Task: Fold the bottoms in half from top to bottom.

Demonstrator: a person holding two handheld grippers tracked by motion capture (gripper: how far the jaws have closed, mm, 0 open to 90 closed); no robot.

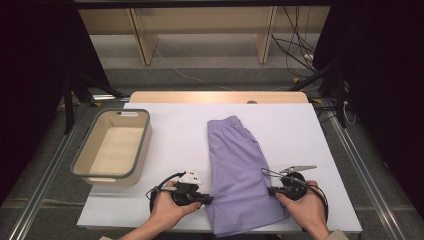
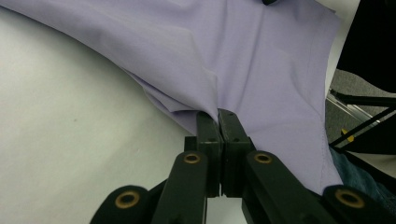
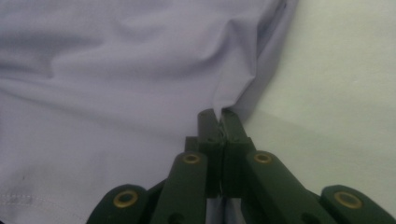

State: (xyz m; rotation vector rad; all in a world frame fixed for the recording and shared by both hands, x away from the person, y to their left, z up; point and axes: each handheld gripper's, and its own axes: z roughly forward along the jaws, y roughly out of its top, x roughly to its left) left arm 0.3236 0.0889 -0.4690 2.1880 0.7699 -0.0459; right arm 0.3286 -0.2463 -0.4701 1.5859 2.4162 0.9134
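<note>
Lilac shorts of thin, smooth woven cloth [image 1: 237, 175] lie lengthwise in the middle of the high view, on the white tabletop [image 1: 300, 130], with the gathered elastic waistband at the far end and the leg hems reaching the near edge at the bottom of the frame. The cloth is folded to a long narrow strip, mostly flat, with soft creases running along it.

At the left of the high view stands a beige rectangular plastic basket with a grey rim [image 1: 80, 159], well apart from the shorts.

Just right of the basket, at lower centre-left, the left gripper [image 1: 206, 199] meets the left edge of the shorts. In the left gripper view its black jaws are pressed together on a pinch of lilac cloth [image 2: 261, 70], and layered folds fan out from that pinch towards the upper left.

At lower right of the high view, the right gripper [image 1: 270, 190] sits at the right edge of the shorts. In the right gripper view its jaws are clamped on a small raised peak of the cloth [image 3: 116, 70], with a stitched hem line at lower left.
</note>
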